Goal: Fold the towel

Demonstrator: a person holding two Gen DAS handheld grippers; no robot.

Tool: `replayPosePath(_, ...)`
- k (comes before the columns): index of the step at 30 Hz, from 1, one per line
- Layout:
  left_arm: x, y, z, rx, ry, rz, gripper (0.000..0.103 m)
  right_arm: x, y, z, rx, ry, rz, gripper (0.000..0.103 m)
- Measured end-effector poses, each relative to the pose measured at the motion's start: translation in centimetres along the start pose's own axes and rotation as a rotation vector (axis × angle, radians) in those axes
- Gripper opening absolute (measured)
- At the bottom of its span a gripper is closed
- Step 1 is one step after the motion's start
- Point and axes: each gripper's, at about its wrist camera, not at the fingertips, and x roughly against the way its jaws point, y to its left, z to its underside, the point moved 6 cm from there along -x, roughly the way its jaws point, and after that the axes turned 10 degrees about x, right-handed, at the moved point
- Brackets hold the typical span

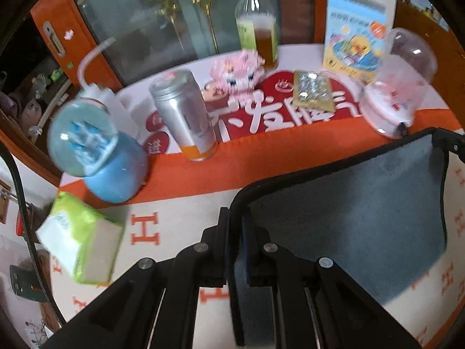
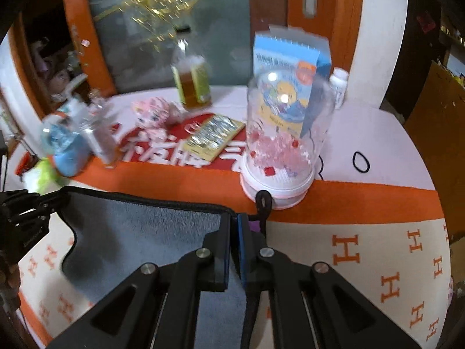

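The towel (image 1: 354,212) is grey with a black hem, and it is held up above the table, stretched between both grippers. My left gripper (image 1: 237,218) is shut on the towel's left corner. My right gripper (image 2: 234,224) is shut on the right corner of the towel (image 2: 145,232), beside its black hanging loop (image 2: 263,203). The right gripper also shows at the right edge of the left wrist view (image 1: 450,142). The left gripper shows at the left edge of the right wrist view (image 2: 49,203). The towel's lower part hangs down, hidden behind the fingers.
The orange-and-white tablecloth (image 2: 363,247) covers the table. Behind the towel stand a blue snow globe (image 1: 96,157), a silver can (image 1: 186,116), a tea bottle (image 1: 258,29), a pink toy (image 1: 238,72), a book (image 1: 354,37) and a clear dome (image 2: 282,133). A green tissue pack (image 1: 81,238) lies on the left.
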Motion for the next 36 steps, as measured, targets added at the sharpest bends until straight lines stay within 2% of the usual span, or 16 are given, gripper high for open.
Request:
replayPosePath(3,-2.8,-0.5,-0.1,0.012,0.025,-0.01,0.005,-2.7,-0.3,0.5,-0.003,0.043,0.01,0.005)
replayPosePath(8,-4.8,-0.8,0.3,0.011,0.057,-0.03,0.006,-5.5,-0.3,1.7,-0.003,0.095,0.016,0.005)
replayPosePath(18,-6.2,-0.7,0.2,0.033,0.085,-0.056,0.008,-7.0,0.2,2.1,0.018,0.107,0.048,0.008)
replayPosePath(20,-6.0,-0.6,0.2,0.036,0.089,-0.061,0.017,-6.8,0.1,2.1,0.018,0.104,0.054,0.011)
replayPosePath(22,-5.4,-0.3,0.1,0.052,0.089,-0.06,0.04,-6.2,0.1,2.0,0.018,0.093,0.068,0.016)
replayPosePath(24,-4.5,0.0,0.1,0.066,0.082,-0.049,0.054,-5.1,-0.1,1.9,0.021,0.074,0.088,0.028)
replayPosePath(27,-3.0,0.0,0.5,0.073,0.064,-0.036,0.057,-3.8,-0.2,1.9,0.016,0.06,0.079,0.035)
replayPosePath(29,-1.9,0.0,0.8,0.083,0.058,-0.021,0.061,-2.9,-0.3,2.0,0.01,0.057,0.072,0.036)
replayPosePath(34,1.4,0.0,1.6,0.131,0.035,0.037,0.079,-0.4,0.3,2.4,-0.009,0.056,0.056,0.036)
replayPosePath(36,2.7,0.2,1.9,0.15,0.03,0.063,0.081,0.8,0.8,2.7,-0.014,0.051,0.048,0.037)
